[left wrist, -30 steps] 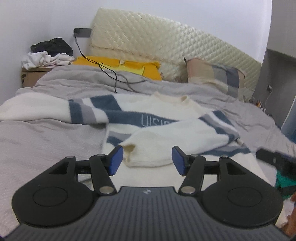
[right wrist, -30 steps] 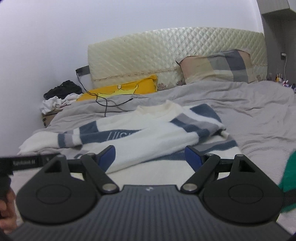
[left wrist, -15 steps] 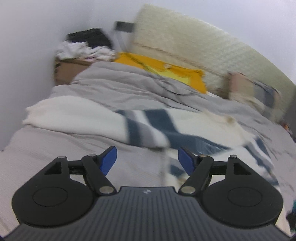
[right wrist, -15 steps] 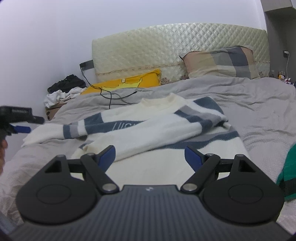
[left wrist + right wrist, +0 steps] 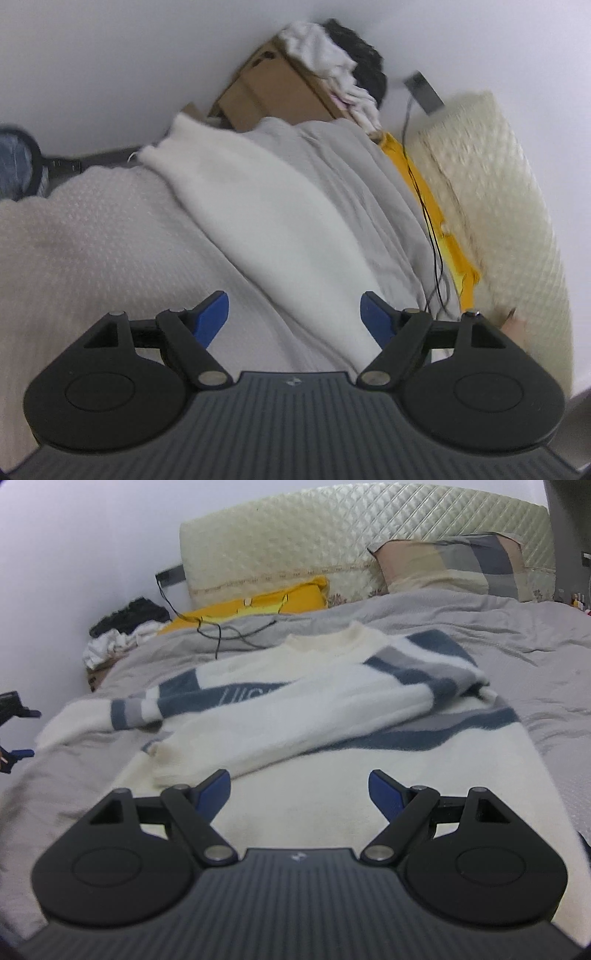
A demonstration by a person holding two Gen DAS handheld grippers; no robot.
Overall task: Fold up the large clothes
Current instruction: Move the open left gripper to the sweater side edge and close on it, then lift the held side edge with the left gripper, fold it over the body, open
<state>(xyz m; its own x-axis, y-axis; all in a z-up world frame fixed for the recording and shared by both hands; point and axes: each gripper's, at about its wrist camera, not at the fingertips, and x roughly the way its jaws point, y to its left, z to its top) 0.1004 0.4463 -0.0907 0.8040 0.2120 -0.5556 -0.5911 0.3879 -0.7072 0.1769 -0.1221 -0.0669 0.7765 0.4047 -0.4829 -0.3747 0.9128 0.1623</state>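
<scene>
Sweater (image 5: 314, 716) lies flat on the bed (image 5: 517, 627) just ahead of the right gripper (image 5: 299, 788), one sleeve folded across its chest; jaws wide, nothing between them. Left gripper (image 5: 294, 312) jaws opening, empty, over the outstretched white sleeve (image 5: 266, 214); the blurred view suggests no contact with it.

This is a bedroom in a home. A bed (image 5: 517, 635) with a grey cover stands against a quilted cream headboard (image 5: 332, 528), with a checked pillow (image 5: 454, 565) and a yellow pillow (image 5: 258, 602) on it. Beside it a cardboard box (image 5: 266, 96) holds piled laundry (image 5: 325, 62).
</scene>
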